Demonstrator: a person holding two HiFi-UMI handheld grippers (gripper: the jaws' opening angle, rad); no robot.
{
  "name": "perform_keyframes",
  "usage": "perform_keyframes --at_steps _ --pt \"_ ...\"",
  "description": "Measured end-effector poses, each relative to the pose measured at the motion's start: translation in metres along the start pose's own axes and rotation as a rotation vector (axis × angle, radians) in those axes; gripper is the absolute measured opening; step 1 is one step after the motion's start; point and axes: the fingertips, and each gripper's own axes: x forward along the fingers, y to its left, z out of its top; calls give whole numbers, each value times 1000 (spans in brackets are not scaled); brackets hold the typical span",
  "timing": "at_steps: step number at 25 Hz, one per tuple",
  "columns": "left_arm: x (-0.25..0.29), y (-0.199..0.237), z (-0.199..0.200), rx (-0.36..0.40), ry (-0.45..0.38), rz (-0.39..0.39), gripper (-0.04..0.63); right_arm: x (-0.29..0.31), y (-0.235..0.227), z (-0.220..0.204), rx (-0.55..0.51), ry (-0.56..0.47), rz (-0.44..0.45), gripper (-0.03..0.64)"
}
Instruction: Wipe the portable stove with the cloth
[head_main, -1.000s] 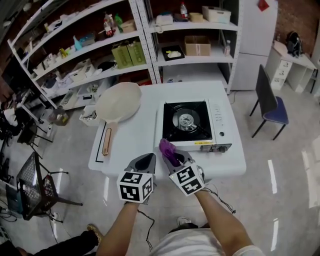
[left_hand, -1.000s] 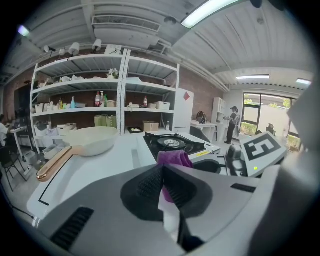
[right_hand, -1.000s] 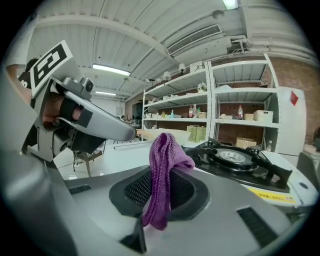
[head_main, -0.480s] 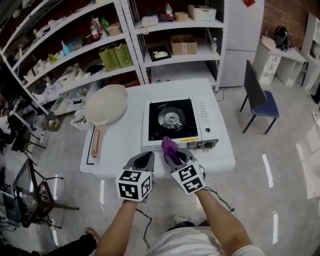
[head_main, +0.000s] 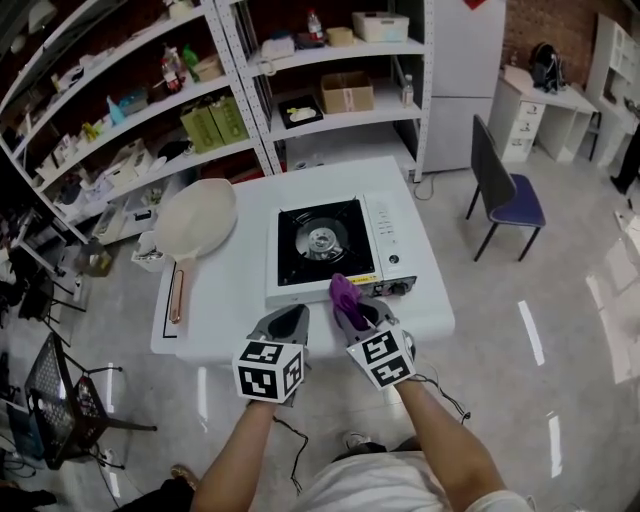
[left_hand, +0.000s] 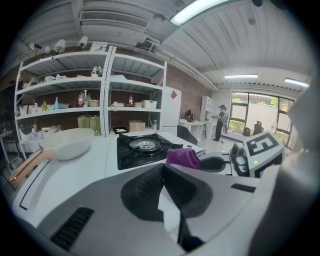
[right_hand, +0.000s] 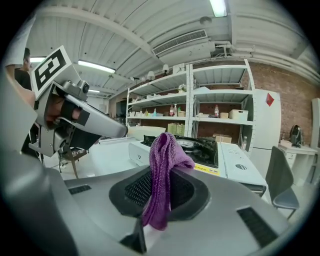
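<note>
The portable stove (head_main: 336, 245) sits on the white table (head_main: 230, 300), black top with a round burner and a white control side. My right gripper (head_main: 350, 312) hangs just off the table's near edge, shut on a purple cloth (head_main: 343, 293) that sticks up out of its jaws toward the stove's front. In the right gripper view the cloth (right_hand: 162, 172) drapes between the jaws, with the stove (right_hand: 200, 145) behind it. My left gripper (head_main: 285, 325) hovers beside the right one, its jaws closed together with nothing in them. From the left gripper view, the stove (left_hand: 142, 148) and cloth (left_hand: 183, 157) lie ahead.
A cream frying pan (head_main: 192, 222) with a wooden handle lies on the table's left part. Metal shelving (head_main: 250, 80) with boxes and bottles stands behind the table. A blue chair (head_main: 505, 200) is to the right. A black wire rack (head_main: 55, 390) stands at lower left.
Both grippers have stayed close together at the table's near edge. My view has shifted, so the table and stove now sit further left and closer to the grippers.
</note>
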Motion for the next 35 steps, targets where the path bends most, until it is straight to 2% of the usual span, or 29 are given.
perform_keyframes --at_steps 9,13,18,27,32,35 --pt "9 -17 3 9 4 -29 5 -19 -22 -7 36 3 -39 61" --pt "14 -21 5 13 -1 -43 5 -31 -28 -6 63 -2 -25 61" --pt "25 -28 9 15 -8 -75 5 -57 -35 10 43 -39 -8 61" --pt "45 -45 27 27 -23 -120 5 -109 -108 19 71 -55 -157 61" --pt "53 -41 31 30 -28 -102 5 -116 -143 10 82 -49 -201 61" --pt "56 -35 35 26 -31 -76 5 -115 -158 -2 79 -4 -217 61"
